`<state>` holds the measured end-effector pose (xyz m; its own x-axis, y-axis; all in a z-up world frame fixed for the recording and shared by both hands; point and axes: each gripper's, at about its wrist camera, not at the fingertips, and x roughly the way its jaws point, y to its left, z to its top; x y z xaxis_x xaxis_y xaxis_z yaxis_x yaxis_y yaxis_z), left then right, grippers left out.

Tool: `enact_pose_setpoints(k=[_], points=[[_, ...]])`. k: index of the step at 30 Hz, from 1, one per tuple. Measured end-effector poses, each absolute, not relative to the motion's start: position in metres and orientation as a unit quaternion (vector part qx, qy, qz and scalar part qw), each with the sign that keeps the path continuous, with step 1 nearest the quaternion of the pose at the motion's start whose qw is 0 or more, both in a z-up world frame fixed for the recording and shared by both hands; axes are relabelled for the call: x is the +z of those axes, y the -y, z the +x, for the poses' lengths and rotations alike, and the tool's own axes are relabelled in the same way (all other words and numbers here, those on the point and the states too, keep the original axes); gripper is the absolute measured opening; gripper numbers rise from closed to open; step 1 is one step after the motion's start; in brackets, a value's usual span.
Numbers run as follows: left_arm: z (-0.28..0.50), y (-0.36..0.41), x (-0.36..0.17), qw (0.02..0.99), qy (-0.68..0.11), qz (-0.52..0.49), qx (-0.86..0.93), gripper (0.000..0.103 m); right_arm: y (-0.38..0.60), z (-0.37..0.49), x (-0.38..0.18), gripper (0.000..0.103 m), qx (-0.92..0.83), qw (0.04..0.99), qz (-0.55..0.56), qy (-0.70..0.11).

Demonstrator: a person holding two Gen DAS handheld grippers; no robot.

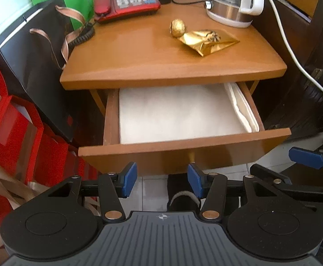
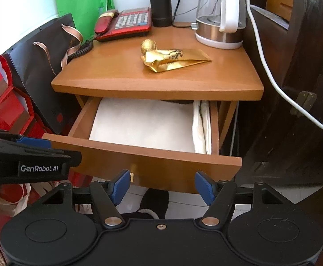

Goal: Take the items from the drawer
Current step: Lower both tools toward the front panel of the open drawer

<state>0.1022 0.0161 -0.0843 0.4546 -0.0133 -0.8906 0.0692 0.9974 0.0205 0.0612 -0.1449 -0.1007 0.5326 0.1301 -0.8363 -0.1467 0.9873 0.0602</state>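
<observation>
The drawer (image 1: pixel 183 141) of the small wooden stand is pulled out, and both grippers hang in front of its face, holding nothing. The left gripper (image 1: pixel 162 180) has its blue pads (image 1: pixel 130 177) apart, just below the drawer front; the right gripper (image 2: pixel 162 187) is likewise spread, with the brass knob (image 2: pixel 133 173) showing near its left pad. From the left wrist view the right gripper's blue tip (image 1: pixel 306 157) appears off to the right, level with the drawer front.

Inside the drawer lies a white liner (image 2: pixel 143 124) across the bottom, with folded white cloth (image 2: pixel 202 128) standing along the right wall. On the surface (image 1: pixel 126 53) above rest a gold ball (image 1: pixel 178 27) touching a gold foil pouch (image 1: pixel 208 41), both near the right middle. Behind them stand a red phone (image 1: pixel 126 0) at the back left, a black flask (image 2: pixel 160 2) beside it, and a kettle (image 2: pixel 220 15) at the back right. A black bag (image 1: pixel 35 62) and red bags (image 1: pixel 8 128) lean left of the stand.
</observation>
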Motion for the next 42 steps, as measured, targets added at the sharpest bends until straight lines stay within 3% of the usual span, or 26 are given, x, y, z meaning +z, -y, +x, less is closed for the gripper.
enact_pose_setpoints(k=[17,42], points=[[0.109,-0.013,-0.114,0.829,-0.558,0.03,-0.028,0.053,0.151,0.067,-0.121,0.062,0.072,0.856,0.002,-0.512],[0.171,0.001,-0.194,0.78,-0.626,-0.011,-0.023,0.053,0.164,0.107,-0.198,0.063,0.024,0.787,-0.023,-0.617]])
